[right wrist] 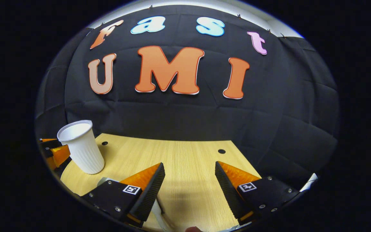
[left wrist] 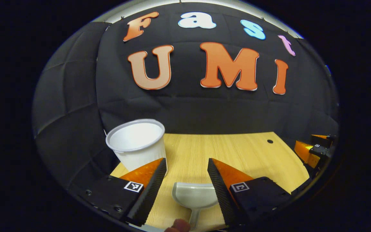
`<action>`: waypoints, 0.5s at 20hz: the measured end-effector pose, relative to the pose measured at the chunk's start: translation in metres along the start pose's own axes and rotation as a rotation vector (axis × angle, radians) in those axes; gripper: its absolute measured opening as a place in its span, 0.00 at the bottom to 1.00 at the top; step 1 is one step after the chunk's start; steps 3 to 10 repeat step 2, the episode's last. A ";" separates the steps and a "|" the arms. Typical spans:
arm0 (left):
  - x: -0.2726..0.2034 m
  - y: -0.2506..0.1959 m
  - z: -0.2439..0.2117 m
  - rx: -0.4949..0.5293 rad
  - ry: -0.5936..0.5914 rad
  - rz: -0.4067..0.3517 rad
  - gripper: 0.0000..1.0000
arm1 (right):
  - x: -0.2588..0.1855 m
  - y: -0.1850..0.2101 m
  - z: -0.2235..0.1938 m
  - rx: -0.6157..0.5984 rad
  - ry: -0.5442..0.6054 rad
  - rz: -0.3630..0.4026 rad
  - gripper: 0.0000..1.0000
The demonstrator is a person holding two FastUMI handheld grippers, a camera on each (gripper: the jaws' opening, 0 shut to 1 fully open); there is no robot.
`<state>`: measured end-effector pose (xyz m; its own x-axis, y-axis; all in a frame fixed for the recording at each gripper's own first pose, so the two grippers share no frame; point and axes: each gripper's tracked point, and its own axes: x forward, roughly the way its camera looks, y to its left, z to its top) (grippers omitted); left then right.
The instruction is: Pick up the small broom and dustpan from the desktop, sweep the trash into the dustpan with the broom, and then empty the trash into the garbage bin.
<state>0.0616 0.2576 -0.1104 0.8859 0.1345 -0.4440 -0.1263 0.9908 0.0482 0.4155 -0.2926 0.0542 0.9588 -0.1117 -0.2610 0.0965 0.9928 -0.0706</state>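
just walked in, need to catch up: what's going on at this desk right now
A person is working with two hand-held grippers over a wooden desk. The left hand-held gripper hangs open above a small white dustpan, not gripping it. A white cup stands upright at the desk's far left corner, probably serving as the garbage bin. The right hand-held gripper is open over bare wood and holds nothing. Nothing has been picked up yet.

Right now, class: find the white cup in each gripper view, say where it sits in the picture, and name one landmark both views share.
Left gripper view: the white cup stands upright at left of centre, just beyond the left gripper, on the wooden desktop.
Right gripper view: the cup stands upright at far left, near the desktop's left edge.
Shared landmark: the desktop's dark round hole.
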 end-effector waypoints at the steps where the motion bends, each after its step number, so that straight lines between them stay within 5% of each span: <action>1: -0.005 0.000 0.012 -0.012 -0.035 0.002 0.83 | -0.003 0.002 0.011 0.001 -0.023 0.004 0.94; 10: -0.010 0.001 0.021 -0.020 -0.072 0.011 0.83 | -0.007 0.002 0.019 -0.003 -0.045 0.001 0.94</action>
